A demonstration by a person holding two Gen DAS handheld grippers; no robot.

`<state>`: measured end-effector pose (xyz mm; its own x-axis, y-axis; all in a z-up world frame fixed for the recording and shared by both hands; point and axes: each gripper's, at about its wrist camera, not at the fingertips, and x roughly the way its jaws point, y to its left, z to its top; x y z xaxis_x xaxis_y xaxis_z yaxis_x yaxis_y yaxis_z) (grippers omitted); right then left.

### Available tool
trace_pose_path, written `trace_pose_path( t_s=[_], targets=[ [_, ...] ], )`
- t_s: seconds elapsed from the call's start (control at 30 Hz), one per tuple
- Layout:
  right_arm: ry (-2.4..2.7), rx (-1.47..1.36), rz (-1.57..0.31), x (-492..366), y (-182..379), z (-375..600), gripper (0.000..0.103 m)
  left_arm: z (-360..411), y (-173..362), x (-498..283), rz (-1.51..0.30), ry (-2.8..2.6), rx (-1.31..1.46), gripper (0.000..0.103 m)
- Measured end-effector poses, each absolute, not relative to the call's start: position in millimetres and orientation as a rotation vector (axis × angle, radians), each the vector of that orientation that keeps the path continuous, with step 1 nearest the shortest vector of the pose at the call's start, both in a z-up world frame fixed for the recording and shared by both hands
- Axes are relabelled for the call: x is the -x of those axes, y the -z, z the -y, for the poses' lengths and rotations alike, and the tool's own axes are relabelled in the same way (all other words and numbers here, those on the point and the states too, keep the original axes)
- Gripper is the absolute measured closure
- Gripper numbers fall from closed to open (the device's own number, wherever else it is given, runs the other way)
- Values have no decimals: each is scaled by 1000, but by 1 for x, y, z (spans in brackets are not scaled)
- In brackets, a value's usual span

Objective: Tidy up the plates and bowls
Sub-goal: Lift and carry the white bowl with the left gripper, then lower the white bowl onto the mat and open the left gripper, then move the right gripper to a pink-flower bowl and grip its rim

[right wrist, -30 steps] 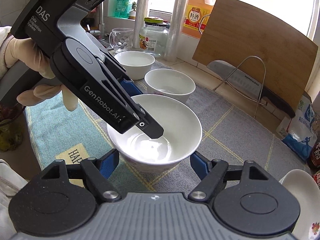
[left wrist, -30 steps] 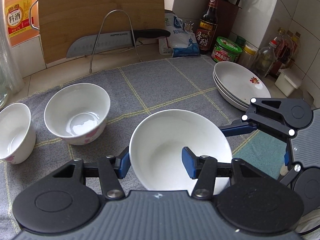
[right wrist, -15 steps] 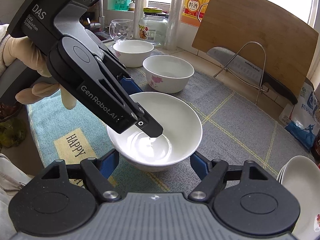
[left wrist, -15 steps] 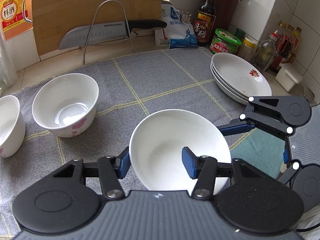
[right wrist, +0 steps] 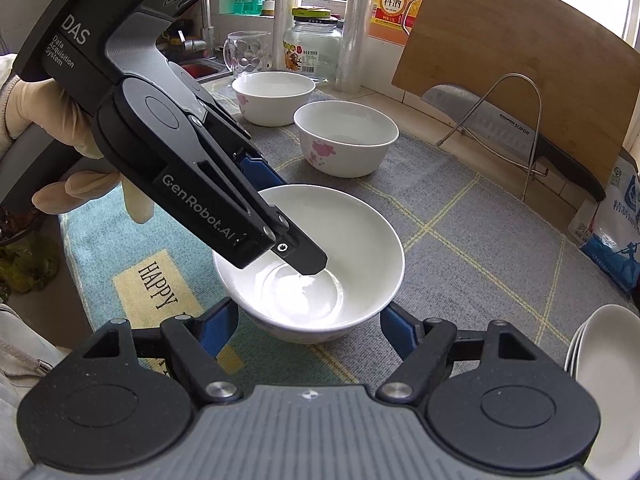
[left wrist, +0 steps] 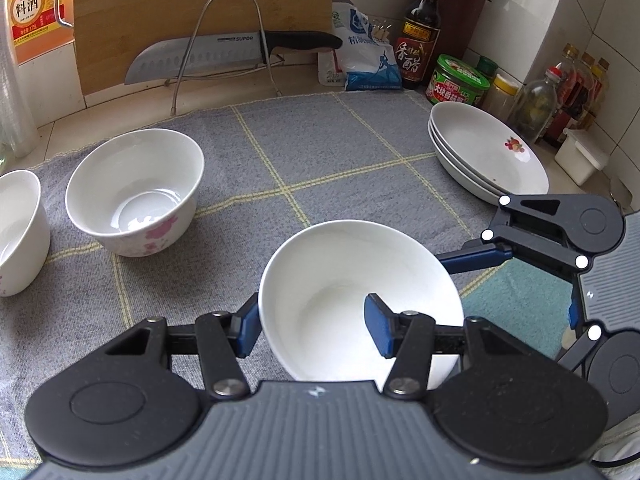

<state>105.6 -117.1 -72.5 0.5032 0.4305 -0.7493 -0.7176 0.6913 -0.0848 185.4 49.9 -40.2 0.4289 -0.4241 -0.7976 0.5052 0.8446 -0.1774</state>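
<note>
The left tongs [left wrist: 312, 330] pinch the bowl's [left wrist: 352, 280] wall; the flowered bowl [left wrist: 134, 192] lies toward the surface's left edge; the right tongs [right wrist: 308, 330] stand wide

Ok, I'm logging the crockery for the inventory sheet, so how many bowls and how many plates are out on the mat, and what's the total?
White ceramic bowls: 3, namely the plain one held at its rim, the pink-flowered one, and one at the left edge.
White shallow plates: 3, stacked together.
Total: 6.
</note>
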Motion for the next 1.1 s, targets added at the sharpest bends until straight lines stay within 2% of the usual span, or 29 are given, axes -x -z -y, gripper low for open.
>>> trace_pose_path(
  t_s=[0.03, 0.07, 0.1, 0.17, 0.2, 0.23, 0.3, 0.57, 0.83, 1.1],
  targets=[
    [-719, 412, -770, -106, 72, 117, 21, -50, 40, -185, -967, 581, -91, 48],
    [-722, 406, -770, -106, 72, 118, 21, -50, 40, -185, -965, 581, -90, 44],
    [-727, 401, -771, -106, 72, 118, 18, -50, 40, -185, -958, 577, -90, 34],
    [-733, 399, -775, -106, 72, 118, 11, -50, 37, -182, -932, 564, -98, 24],
    [-733, 401, -767, -105, 72, 118, 3, -50, 35, -182, -923, 560, -101, 23],
    [-733, 403, -753, -103, 71, 119, 0, -51, 34, -181, -919, 558, -99, 22],
    [-749, 394, -743, -101, 68, 120, 0, -54, 30, -181, -909, 551, -87, 19],
    [-750, 413, -717, -99, 55, 122, 0, -65, 17, -177, -838, 474, -83, 12],
    [-749, 412, -691, -112, 39, 129, 0, -85, 13, -182, -791, 369, -76, 11],
    [-761, 422, -682, -150, 25, 119, 0, -98, 25, -195, -713, 242, -189, 11]
  ],
)
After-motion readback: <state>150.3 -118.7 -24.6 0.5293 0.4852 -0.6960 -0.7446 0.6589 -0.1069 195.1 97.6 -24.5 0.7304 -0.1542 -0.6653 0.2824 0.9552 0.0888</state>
